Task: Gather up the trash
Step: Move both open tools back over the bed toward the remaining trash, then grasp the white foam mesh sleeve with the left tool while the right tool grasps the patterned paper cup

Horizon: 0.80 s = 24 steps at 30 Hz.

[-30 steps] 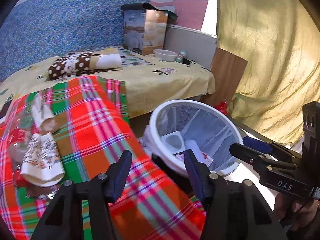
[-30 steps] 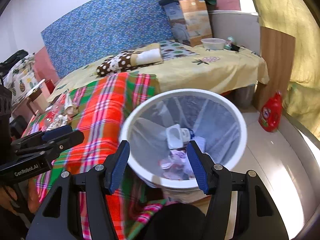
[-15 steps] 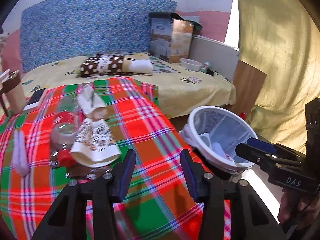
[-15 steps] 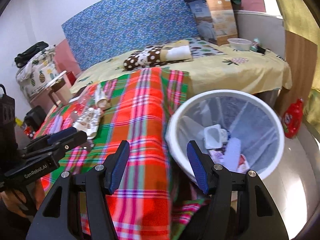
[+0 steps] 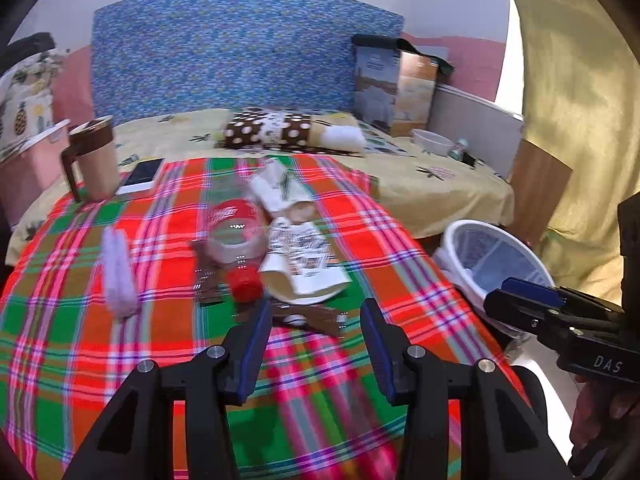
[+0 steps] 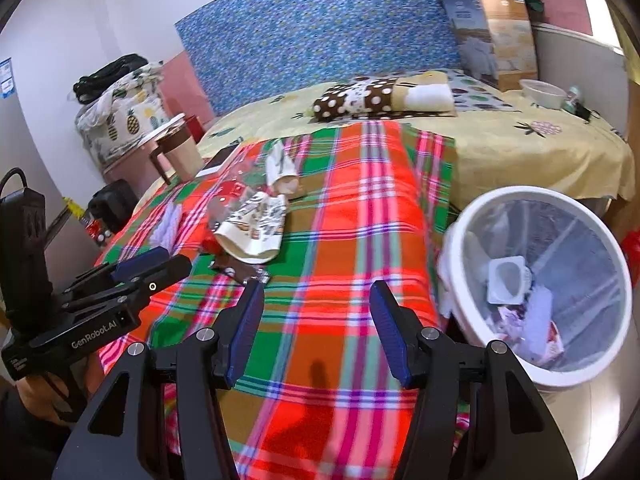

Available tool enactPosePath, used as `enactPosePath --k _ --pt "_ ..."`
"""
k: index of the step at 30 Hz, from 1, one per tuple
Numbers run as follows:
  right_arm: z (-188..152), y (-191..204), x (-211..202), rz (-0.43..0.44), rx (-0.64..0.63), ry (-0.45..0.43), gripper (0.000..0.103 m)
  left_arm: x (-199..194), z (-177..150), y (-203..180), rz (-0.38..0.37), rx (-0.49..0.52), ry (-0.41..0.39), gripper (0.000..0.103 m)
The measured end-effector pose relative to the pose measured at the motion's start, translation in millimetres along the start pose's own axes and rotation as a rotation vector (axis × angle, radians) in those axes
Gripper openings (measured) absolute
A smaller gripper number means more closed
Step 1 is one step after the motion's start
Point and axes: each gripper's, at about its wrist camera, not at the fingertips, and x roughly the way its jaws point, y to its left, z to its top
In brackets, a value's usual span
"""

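- The left tongs (image 5: 316,320) hovered over the surface draped in a red, green and pink plaid cloth (image 5: 120,360); their blue-padded jaws had just been closing partway, yet stood apart with nothing between them.
- The right tongs (image 6: 316,304) hung over the same cloth, jaws spread wide and empty, having just narrowed slightly.
- The trash lay in a cluster mid-cloth: a crushed clear plastic bottle with a red label and red cap (image 5: 234,240), a flattened white paper cup with dark printing (image 5: 300,260), a rolled white paper wrapper (image 5: 276,192) behind it, and a brown foil wrapper (image 5: 312,318) just ahead of the left tongs' tips.
- A pale lilac folded piece (image 5: 118,272) lay apart, left of the cluster.
- A round white waste bin with a translucent liner (image 6: 472,248) stood just beside the surface's right edge, holding a white plastic tub (image 6: 506,280) and scraps.
- A tan mug with a brown lid (image 5: 94,160) and a white phone (image 5: 142,174) sat at the far left edge.
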Motion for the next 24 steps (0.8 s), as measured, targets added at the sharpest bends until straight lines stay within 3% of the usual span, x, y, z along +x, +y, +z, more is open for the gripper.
enactPosePath --k 14,24 --pt "19 26 40 0.063 -0.028 0.051 0.056 -6 5 73 0.145 -0.097 -0.017 0.047" --pt "24 25 64 0.079 -0.001 0.105 0.049 7 13 118 0.228 -0.167 -0.013 0.047"
